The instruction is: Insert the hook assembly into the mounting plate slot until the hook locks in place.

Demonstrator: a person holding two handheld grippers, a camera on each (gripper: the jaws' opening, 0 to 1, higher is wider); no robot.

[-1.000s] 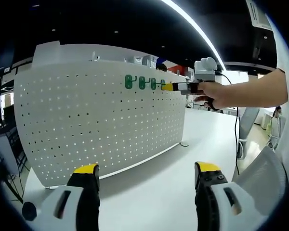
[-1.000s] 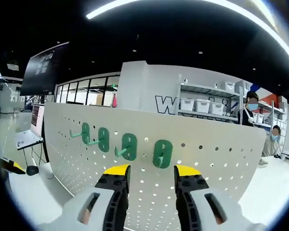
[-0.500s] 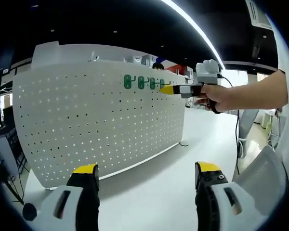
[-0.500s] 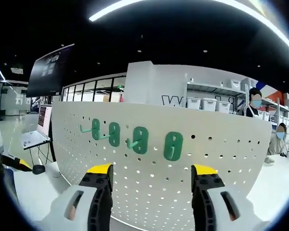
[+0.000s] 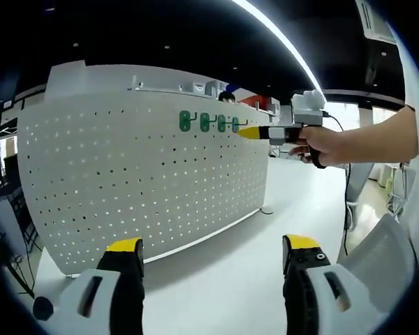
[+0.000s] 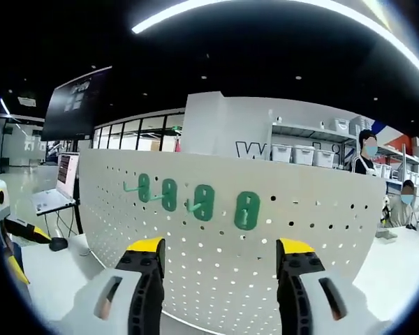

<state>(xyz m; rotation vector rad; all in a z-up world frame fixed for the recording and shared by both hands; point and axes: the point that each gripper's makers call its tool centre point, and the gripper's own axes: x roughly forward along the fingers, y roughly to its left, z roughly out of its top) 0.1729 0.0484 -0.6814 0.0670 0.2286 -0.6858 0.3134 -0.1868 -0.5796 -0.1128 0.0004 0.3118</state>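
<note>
Right gripper (image 6: 216, 258) backed off green hooks (image 6: 246, 210), both jaws spread, empty

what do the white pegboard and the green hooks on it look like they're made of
The pegboard looks like thin sheet metal with a matte white coat: it curves smoothly and carries neat rows of punched holes, though rigid plastic can't be ruled out. The green hooks look like moulded plastic, uniform in colour with rounded edges and a soft sheen; painted metal is possible.

Dark ceiling (image 6: 279, 49) with light strip (image 5: 279, 38) — shelving (image 6: 300, 150) behind
</note>
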